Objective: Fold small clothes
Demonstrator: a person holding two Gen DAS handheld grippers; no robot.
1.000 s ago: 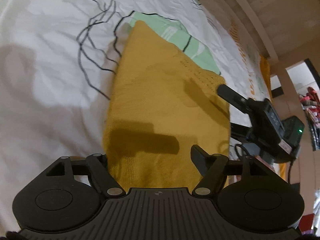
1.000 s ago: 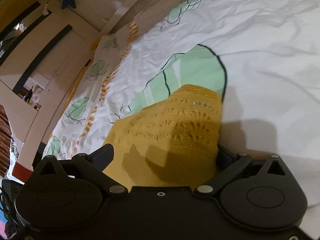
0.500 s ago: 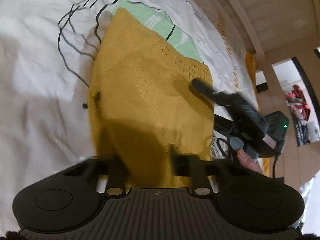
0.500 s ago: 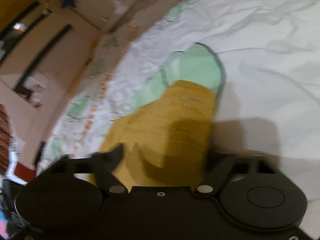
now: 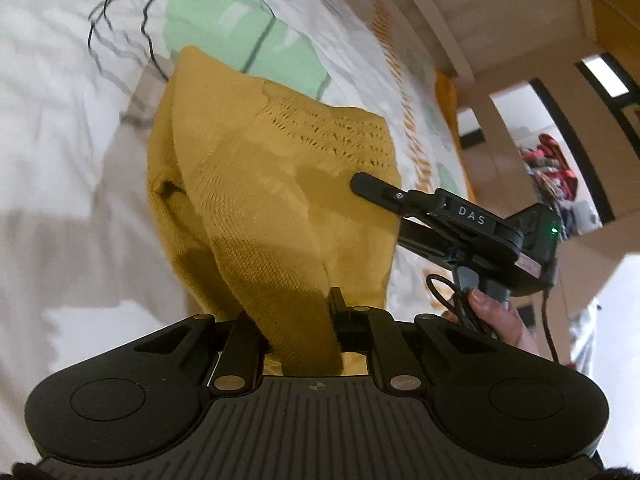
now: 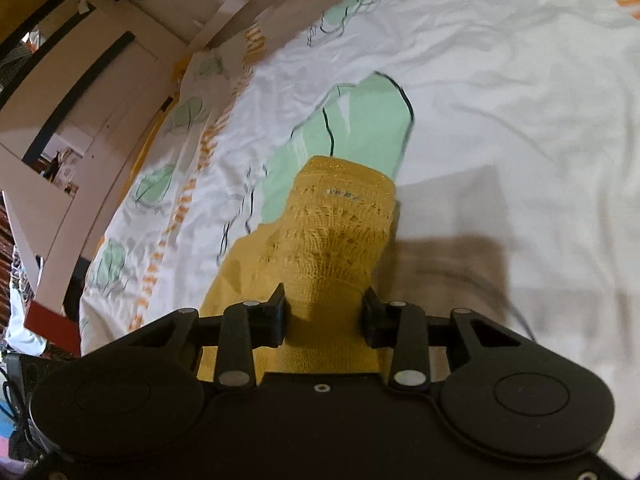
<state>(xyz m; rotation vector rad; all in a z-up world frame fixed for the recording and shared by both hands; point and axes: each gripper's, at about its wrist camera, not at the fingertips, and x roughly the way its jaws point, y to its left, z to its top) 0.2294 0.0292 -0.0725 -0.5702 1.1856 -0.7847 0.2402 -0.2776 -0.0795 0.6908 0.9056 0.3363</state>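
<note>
A mustard-yellow knit garment (image 5: 280,184) lies on the white printed bed cover (image 5: 60,140), its near edge lifted and bunched. My left gripper (image 5: 295,312) is closing its jaws on that near edge, with a fold of knit pinched between them. In the right wrist view my right gripper (image 6: 325,300) is closing too, its pads pressing on the garment (image 6: 340,216) at its lacy end. One black finger (image 5: 380,192) of the right gripper shows over the cloth in the left wrist view, with a hand (image 5: 492,312) on its handle.
The bed cover (image 6: 500,80) is white with green shapes and orange marks and spreads wide around the garment. A pale wooden bed rail (image 5: 436,20) runs along the far side. A doorway and a cluttered room (image 5: 560,184) lie beyond.
Both grippers stood wide open around the flat garment and have since closed on its near edge. They have lifted it and moved it forward, so the cloth now bunches and rises off the bed.
</note>
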